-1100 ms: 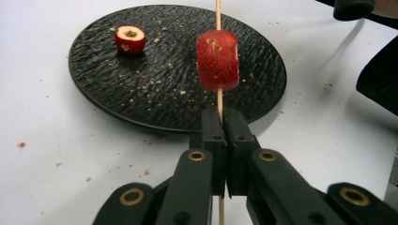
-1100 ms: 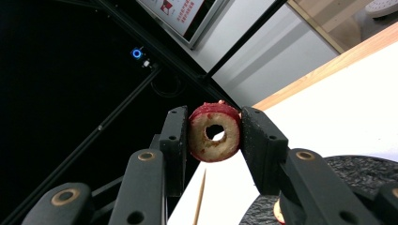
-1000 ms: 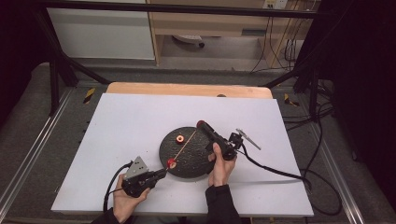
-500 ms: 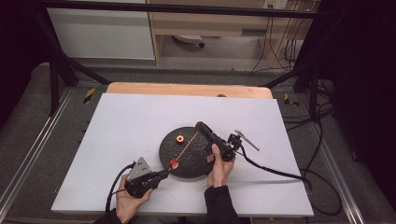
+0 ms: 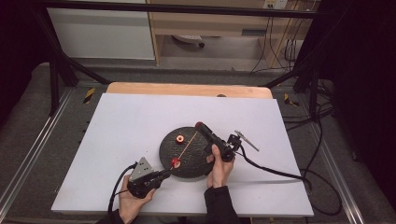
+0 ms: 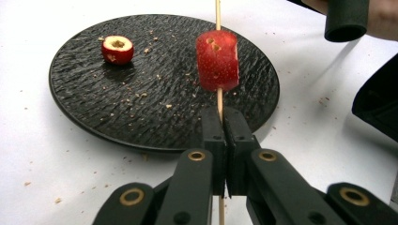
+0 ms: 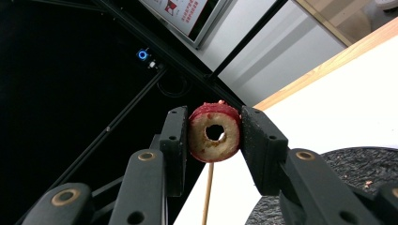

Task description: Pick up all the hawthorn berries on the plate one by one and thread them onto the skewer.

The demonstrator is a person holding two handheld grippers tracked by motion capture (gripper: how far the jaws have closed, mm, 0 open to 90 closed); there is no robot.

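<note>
A black round plate [image 5: 196,161] [image 6: 141,108] lies on the white board. My left gripper [image 5: 164,173] [image 6: 224,117], at the plate's near left rim, is shut on the lower end of a thin wooden skewer [image 5: 187,145] [image 6: 218,98]. A red fruit piece [image 5: 175,162] [image 6: 217,60] is threaded on the skewer just above the jaws. My right gripper [image 5: 199,126] [image 7: 213,126] is over the plate's far side, shut on a cored red fruit ring [image 7: 206,140]. The skewer [image 7: 207,197] rises to the ring from below. Another cored fruit piece [image 5: 179,138] [image 6: 117,49] rests on the plate.
The white board [image 5: 121,135] covers a wooden table whose far edge [image 5: 187,88] shows. Crumbs are scattered over the plate and board. The right gripper's cable [image 5: 271,170] trails off to the right. Black frame posts [image 5: 51,70] stand beyond the table.
My left gripper has edged slightly right toward the plate, still holding the skewer. The right gripper has stayed in place with the fruit ring.
</note>
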